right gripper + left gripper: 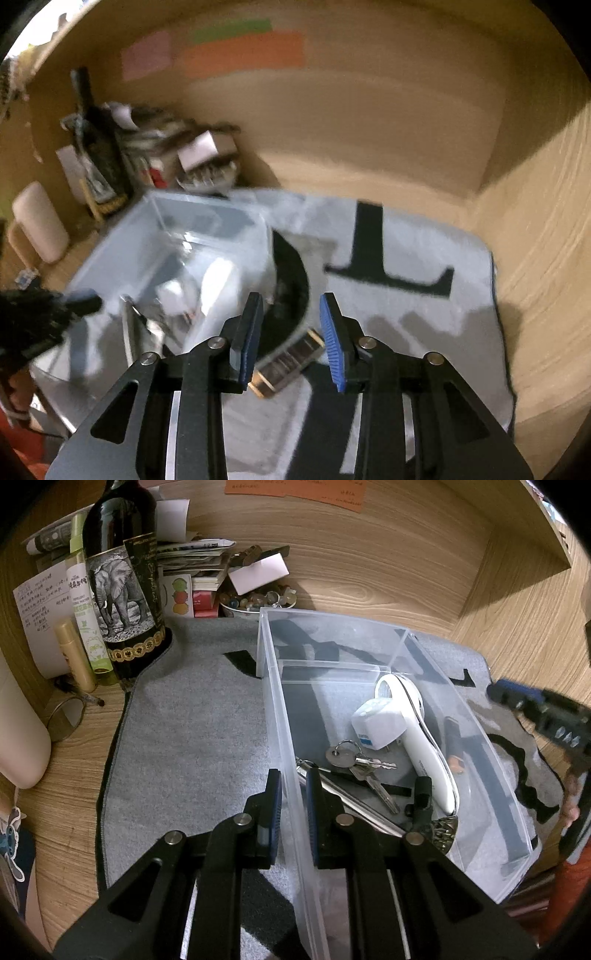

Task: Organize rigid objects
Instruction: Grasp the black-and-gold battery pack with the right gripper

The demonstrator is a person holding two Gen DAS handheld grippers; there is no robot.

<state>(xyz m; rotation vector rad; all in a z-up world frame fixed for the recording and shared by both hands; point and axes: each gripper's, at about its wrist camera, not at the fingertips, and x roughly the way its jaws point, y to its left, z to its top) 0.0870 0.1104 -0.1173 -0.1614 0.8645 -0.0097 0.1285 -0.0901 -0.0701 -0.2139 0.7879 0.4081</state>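
So the left gripper [293,805] has its fingers clamped on the near wall of the clear plastic bin [480,716], one finger inside, one outside. In the bin: a white handheld device [417,734], a small white box [376,723] leaning on it, and keys [354,762]. The right gripper [291,339], right of the bin, has its fingers apart, gripping nothing, above a brown rectangular thing [288,363] lying on the grey mat [424,314]. That view's pretty blurry.

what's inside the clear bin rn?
In the clear bin: white handheld device, small white box, keys, a black piece. Left gripper, clamped on the bin wall, hides the near corner.
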